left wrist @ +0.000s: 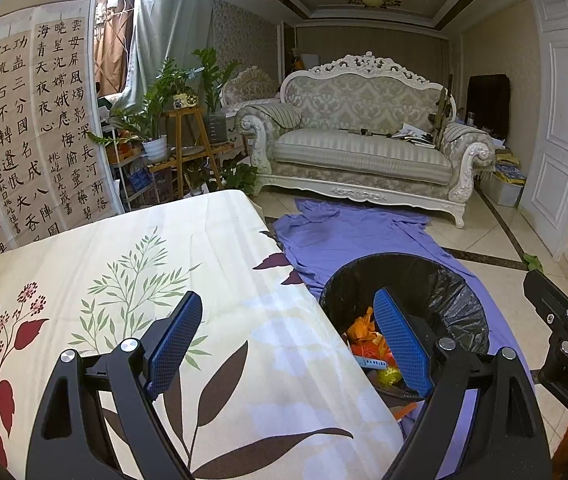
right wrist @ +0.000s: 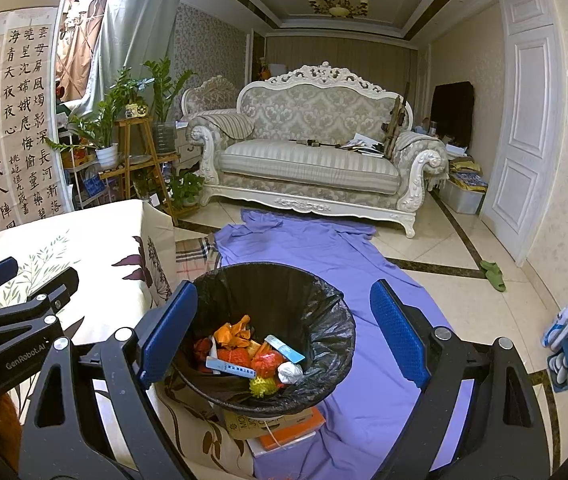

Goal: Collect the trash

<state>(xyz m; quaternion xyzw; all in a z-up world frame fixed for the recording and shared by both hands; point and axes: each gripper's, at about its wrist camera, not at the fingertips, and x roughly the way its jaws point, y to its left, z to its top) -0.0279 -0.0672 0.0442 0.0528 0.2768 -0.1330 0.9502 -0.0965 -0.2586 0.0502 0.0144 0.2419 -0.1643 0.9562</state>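
Trash [right wrist: 252, 354] sits in the black-lined bin [right wrist: 323, 312] beside the desk [left wrist: 124, 280]: light, crumpled wrappers, best pinched by a loose edge. Left tongs [left wrist: 291, 344] wide and empty; right tongs [right wrist: 284, 336] wide, empty above the bin.

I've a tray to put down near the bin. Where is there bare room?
The floral tablecloth lies bare up to the left gripper. The purple sheet is free between trash bin and sofa. Crowded: the bin itself and boxes beneath it.
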